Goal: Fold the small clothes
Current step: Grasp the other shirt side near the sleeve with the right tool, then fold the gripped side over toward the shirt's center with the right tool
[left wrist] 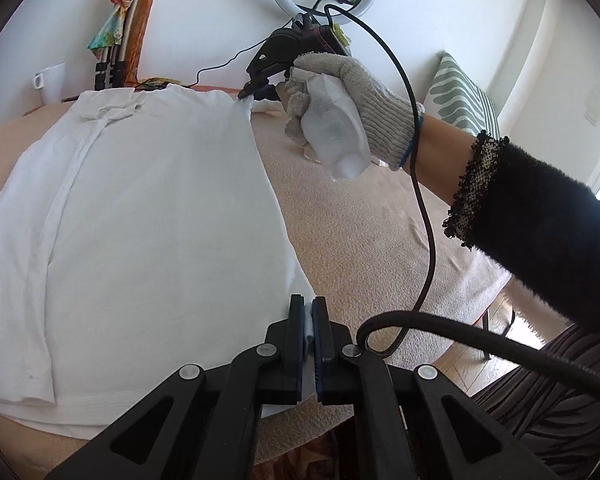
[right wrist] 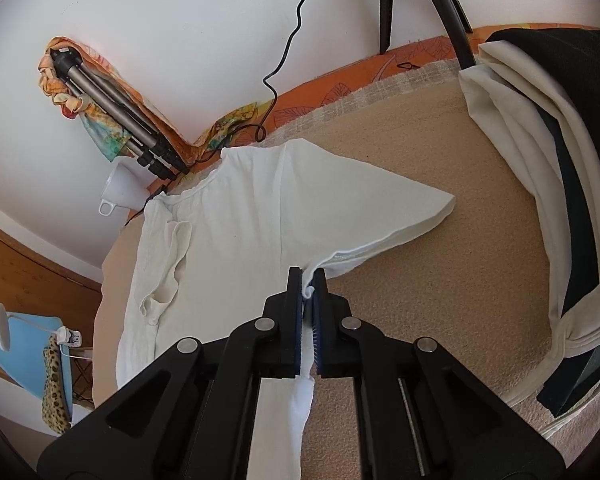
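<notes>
Centrally, a white shirt [left wrist: 152,200] lies flat on the beige bed cover [left wrist: 360,216], the left gripper [left wrist: 309,312] clamped on its right edge near the hem. Farther along that edge, the right gripper [right wrist: 308,286] is pinched on the underarm below the spread sleeve [right wrist: 380,208], with bare cover between shirt and folded clothes [right wrist: 540,200].

No text, label, brand, number or sign is showing clearly enough to be read in either view; nothing readable is appearing on any object here.
</notes>
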`<state>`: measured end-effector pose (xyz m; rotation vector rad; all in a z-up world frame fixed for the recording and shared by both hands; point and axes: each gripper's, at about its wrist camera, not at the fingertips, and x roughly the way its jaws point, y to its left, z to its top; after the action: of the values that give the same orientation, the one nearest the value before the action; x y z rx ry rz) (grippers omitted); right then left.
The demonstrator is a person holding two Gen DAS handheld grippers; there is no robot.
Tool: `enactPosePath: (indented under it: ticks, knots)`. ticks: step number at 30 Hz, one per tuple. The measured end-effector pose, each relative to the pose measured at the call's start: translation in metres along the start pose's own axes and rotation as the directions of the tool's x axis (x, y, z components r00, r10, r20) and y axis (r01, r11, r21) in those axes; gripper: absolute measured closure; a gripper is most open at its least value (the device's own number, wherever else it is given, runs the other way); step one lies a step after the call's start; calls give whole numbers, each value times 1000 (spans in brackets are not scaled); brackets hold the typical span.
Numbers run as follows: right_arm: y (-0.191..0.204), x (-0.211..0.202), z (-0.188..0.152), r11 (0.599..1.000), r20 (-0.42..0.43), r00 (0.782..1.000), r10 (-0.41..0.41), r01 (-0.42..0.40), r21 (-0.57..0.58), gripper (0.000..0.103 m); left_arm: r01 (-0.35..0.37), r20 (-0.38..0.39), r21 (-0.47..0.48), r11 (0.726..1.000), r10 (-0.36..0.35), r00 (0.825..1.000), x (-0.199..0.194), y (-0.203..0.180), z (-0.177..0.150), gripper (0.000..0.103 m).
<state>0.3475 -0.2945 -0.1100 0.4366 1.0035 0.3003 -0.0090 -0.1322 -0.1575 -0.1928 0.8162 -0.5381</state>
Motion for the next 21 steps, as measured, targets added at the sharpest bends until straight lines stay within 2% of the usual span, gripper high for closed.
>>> enactPosePath:
  ticks: [5,10,21]
  knots:
    - [43,-3,2,995,34,999,-40,43,-87,98,33,61,-116,993,-27,998,-30,23,3,103]
    - [90,6,-1,984,38,998,-52,57,-169,98,20,94,-193,981,-2,996,-52,47,2,103]
    - [163,65,-32,948,-27,998,-62,51,-314,98,-65,71,-292,954,90,993,-71,92,-21,103]
